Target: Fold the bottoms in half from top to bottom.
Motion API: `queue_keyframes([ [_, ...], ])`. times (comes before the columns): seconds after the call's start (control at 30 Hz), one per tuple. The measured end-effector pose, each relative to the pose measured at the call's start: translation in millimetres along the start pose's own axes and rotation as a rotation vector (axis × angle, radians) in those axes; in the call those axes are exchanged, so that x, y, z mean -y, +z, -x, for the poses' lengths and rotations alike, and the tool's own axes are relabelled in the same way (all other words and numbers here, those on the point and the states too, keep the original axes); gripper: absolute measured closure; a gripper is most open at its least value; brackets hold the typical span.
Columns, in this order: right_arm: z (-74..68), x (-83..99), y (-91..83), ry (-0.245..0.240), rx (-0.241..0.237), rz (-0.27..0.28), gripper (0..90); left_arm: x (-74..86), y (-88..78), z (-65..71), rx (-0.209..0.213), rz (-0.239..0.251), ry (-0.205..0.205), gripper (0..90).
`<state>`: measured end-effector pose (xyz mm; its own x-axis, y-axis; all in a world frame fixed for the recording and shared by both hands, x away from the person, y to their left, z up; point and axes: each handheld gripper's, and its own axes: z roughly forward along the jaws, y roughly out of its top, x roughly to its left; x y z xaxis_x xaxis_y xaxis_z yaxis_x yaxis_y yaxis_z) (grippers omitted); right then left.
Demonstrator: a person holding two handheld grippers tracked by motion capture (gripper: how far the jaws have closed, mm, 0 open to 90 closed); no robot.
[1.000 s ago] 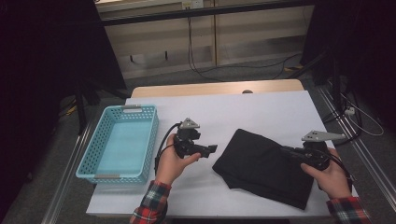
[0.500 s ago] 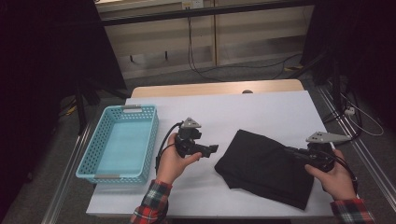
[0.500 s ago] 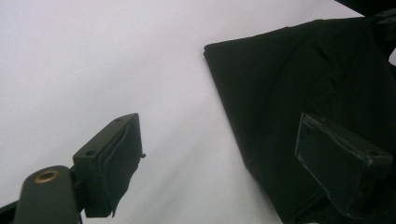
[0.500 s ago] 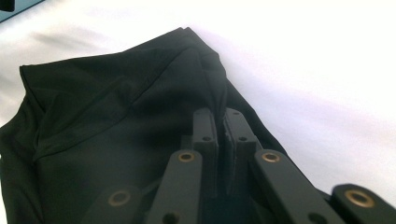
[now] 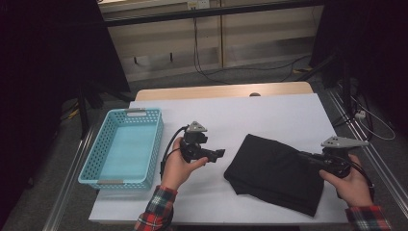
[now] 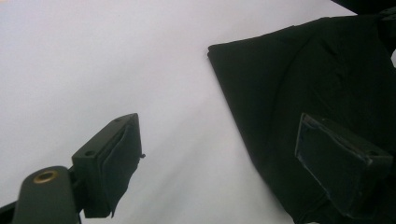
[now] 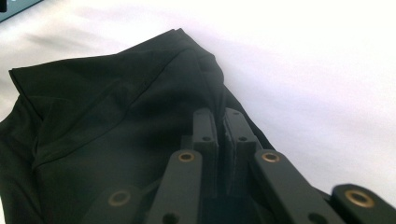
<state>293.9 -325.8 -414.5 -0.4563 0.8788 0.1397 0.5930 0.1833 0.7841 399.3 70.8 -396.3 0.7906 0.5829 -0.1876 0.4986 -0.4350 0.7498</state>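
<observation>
A folded black cloth (image 5: 274, 175) lies on the right half of the white table (image 5: 269, 115). My right gripper (image 5: 305, 157) is at the cloth's right edge, held by a hand in a plaid sleeve. In the right gripper view its jaws (image 7: 219, 119) are shut on a pinched ridge of the black cloth (image 7: 102, 121). My left gripper (image 5: 219, 154) hovers over bare table just left of the cloth, pointing toward it. Its jaws stand open with nothing between them (image 6: 224, 158), and the cloth's near corner (image 6: 327, 79) lies ahead, behind the right pad.
An empty light-blue plastic basket (image 5: 120, 149) stands on the table's left part. Beyond the table's far edge are a wooden strip, cables on the floor and dark stands on both sides. Bare white table stretches behind the cloth.
My right gripper has shifted slightly to the right with the cloth's edge in it, and the cloth has slid a little that way. The left gripper has stayed put.
</observation>
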Motion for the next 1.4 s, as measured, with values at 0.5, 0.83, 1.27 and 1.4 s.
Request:
queue_keyframes([
  [0.5, 2.9, 1.9, -6.2, 0.004, 0.005, 0.003, 85.8, -0.1, -1.2, -0.1, -0.001, 0.001, 0.001, 14.5],
  [0.83, 6.9, 5.3, -12.2, 0.017, 0.015, -0.004, 85.8, 0.2, -0.6, 0.6, -0.001, -0.004, 0.008, 14.4],
  [1.27, 13.5, 13.2, -22.1, 0.036, 0.020, -0.015, 85.7, -1.5, -0.1, 1.0, 0.006, 0.000, 0.010, 14.4],
  [1.4, 14.5, 15.7, -22.7, 0.038, 0.021, -0.026, 85.7, -1.1, 0.0, 0.2, 0.001, 0.003, 0.009, 14.4],
])
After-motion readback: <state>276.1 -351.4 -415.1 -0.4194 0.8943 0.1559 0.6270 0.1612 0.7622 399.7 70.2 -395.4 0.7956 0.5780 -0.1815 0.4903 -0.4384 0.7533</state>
